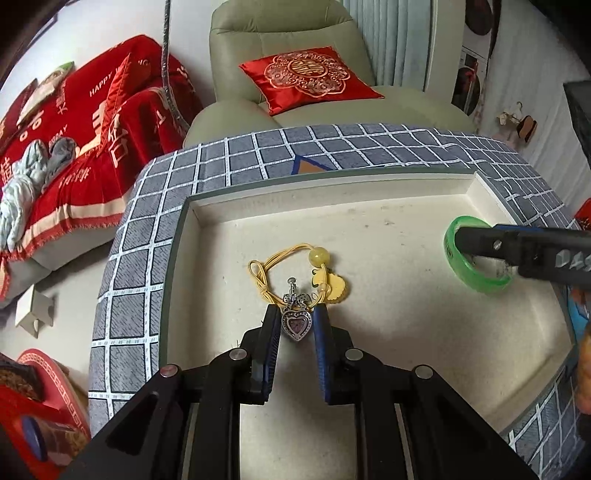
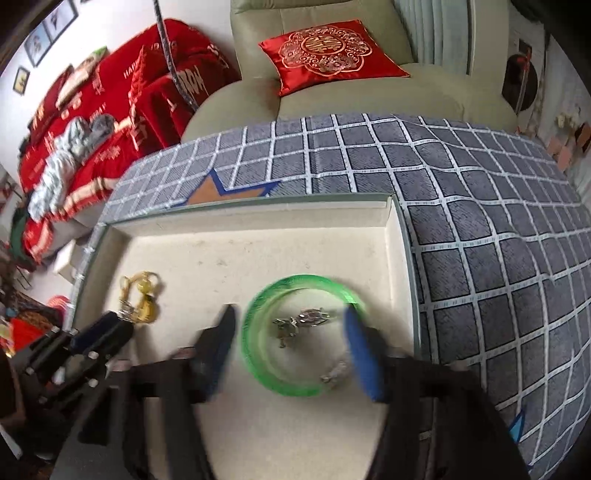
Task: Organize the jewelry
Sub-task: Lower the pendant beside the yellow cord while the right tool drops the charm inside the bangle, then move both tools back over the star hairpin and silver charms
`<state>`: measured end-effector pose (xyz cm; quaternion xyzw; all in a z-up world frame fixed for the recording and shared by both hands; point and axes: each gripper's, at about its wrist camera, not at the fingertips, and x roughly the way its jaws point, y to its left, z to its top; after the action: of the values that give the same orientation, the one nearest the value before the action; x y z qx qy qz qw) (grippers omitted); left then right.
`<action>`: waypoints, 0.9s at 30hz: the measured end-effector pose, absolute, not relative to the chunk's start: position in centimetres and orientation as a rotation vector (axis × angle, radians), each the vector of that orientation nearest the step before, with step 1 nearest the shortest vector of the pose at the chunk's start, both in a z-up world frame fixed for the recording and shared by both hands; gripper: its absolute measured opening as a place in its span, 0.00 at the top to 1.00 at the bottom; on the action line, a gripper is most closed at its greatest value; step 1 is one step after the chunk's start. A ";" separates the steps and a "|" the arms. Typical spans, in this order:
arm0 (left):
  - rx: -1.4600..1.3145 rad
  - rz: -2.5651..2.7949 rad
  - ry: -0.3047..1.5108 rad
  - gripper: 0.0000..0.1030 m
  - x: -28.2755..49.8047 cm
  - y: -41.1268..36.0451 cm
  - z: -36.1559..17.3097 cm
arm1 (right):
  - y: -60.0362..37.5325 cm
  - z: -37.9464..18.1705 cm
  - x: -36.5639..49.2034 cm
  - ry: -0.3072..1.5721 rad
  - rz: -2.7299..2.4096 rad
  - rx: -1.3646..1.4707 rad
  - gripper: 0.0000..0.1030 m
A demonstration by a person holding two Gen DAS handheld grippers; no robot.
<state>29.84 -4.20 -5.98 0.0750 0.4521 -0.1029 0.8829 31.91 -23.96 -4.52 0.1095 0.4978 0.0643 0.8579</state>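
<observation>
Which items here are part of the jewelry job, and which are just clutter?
Job:
heart pendant, between the left claw fingers
yellow cord bracelet
green bangle, between the right claw fingers
small silver pieces inside the bangle
tray

Clutter:
red cushion
armchair
checked cloth
</observation>
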 end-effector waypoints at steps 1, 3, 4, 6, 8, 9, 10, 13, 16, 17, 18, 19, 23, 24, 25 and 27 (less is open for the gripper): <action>0.158 -0.215 0.942 0.67 29.8 -4.2 -5.9 | -24.1 -4.3 31.8 1.039 0.136 0.242 0.26; 0.151 -0.213 0.946 0.67 29.9 -4.2 -5.9 | -24.1 -3.7 31.5 1.028 0.141 0.254 0.25; 0.147 -0.211 0.947 0.67 29.9 -4.1 -5.9 | -23.9 -3.5 31.1 1.022 0.143 0.258 0.25; 0.141 -0.208 0.949 0.67 29.9 -4.0 -6.0 | -24.0 -3.1 30.6 1.012 0.148 0.271 0.23; 0.141 -0.204 0.945 0.60 29.9 -3.9 -6.0 | -24.1 -2.6 29.9 1.002 0.156 0.294 0.23; 0.142 -0.203 0.943 0.47 29.8 -3.9 -6.0 | -24.1 -2.4 29.6 0.997 0.156 0.298 0.23; 0.141 -0.197 0.934 0.16 29.7 -3.8 -5.8 | -24.2 -2.3 29.2 0.992 0.156 0.299 0.23; 0.131 -0.193 0.880 0.08 29.0 -3.7 -5.1 | -24.3 -1.8 28.1 0.981 0.159 0.308 0.23; 0.138 -0.199 0.892 0.08 29.0 -3.9 -4.8 | -24.5 -1.6 27.2 0.985 0.154 0.315 0.23; 0.138 -0.196 0.890 0.08 28.9 -3.9 -4.7 | -24.6 -1.4 26.9 0.985 0.155 0.320 0.23; 0.135 -0.195 0.887 0.08 28.7 -3.8 -4.5 | -24.7 -1.3 26.5 0.983 0.157 0.324 0.23; 0.131 -0.195 0.881 0.08 28.5 -3.7 -4.3 | -24.7 -1.2 26.2 0.981 0.158 0.327 0.23; 0.132 -0.192 0.855 0.00 27.3 -3.2 -3.3 | -24.9 -0.6 24.7 0.969 0.167 0.330 0.16; 0.132 -0.192 0.849 0.00 27.0 -3.0 -3.0 | -24.9 -0.4 24.2 0.960 0.167 0.332 0.15; 0.131 -0.188 0.829 0.00 26.4 -2.7 -2.5 | -25.0 -0.3 23.9 0.955 0.166 0.334 0.14; 0.137 -0.194 0.809 0.00 25.6 -2.4 -1.8 | -25.0 0.1 23.1 0.943 0.171 0.338 0.03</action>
<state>25.57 -2.37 -1.79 0.0665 0.3928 -0.0943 0.9124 23.12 -25.02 0.07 0.1620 0.4516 0.0819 0.8735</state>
